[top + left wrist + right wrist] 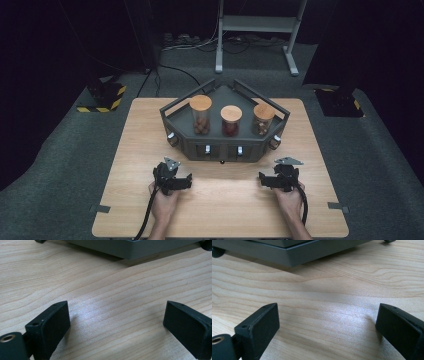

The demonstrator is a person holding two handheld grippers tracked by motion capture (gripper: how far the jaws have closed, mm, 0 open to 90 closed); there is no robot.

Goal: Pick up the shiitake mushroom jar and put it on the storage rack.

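Stage: nothing is picked up yet; by the look of it the work has not begun, and all handling of the jars is still ahead.
Rack: a grey angular rack (225, 145) stands at the middle of the table (130, 150), just beyond both grippers.
Jars: three glass jars with wooden lids stand upright in the rack, the left jar (201, 115), middle jar (231, 120) and right jar (263, 119), each with its lid on.
Left gripper (176, 181): held low over the table in front of the rack's left part, pointing towards it; its fingers (53, 325) are spread wide with bare wood between them.
Right gripper (272, 180): mirrors the left in front of the rack's right part, low over the table; its fingers (262, 325) are also spread wide, holding nothing.
Hands: both forearms come in from the near edge, roughly parallel and well apart.
Left to do: judged from this, approaching the rack and gripping a jar all remains.
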